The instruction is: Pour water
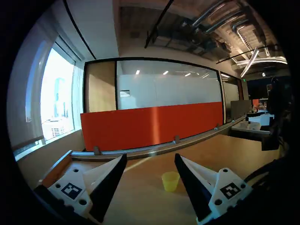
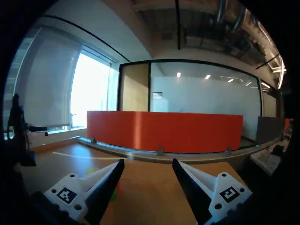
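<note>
Two white fingers of the left gripper [image 1: 150, 155] stand wide apart in the left gripper view, with nothing between them. Beyond the gap, nearer the right-hand finger and apart from both, a small yellow cup [image 1: 170, 181] stands upright on the wooden table [image 1: 142, 198]. The gripper looks low and level across the tabletop at the cup, and I judge the wide spread is there to fit round it. An orange partition [image 1: 150, 127] closes the far edge of the table, and a bright window [image 1: 56, 97] lies off to one side.

In the right gripper view, the right gripper [image 2: 148, 161] is equally wide and empty, held low over the same table [image 2: 150, 195] and facing the partition [image 2: 165, 131]. A red and green patch [image 2: 115, 189] peeks from behind one finger; I cannot tell what it is. With both tools empty, pouring looks not yet begun.
</note>
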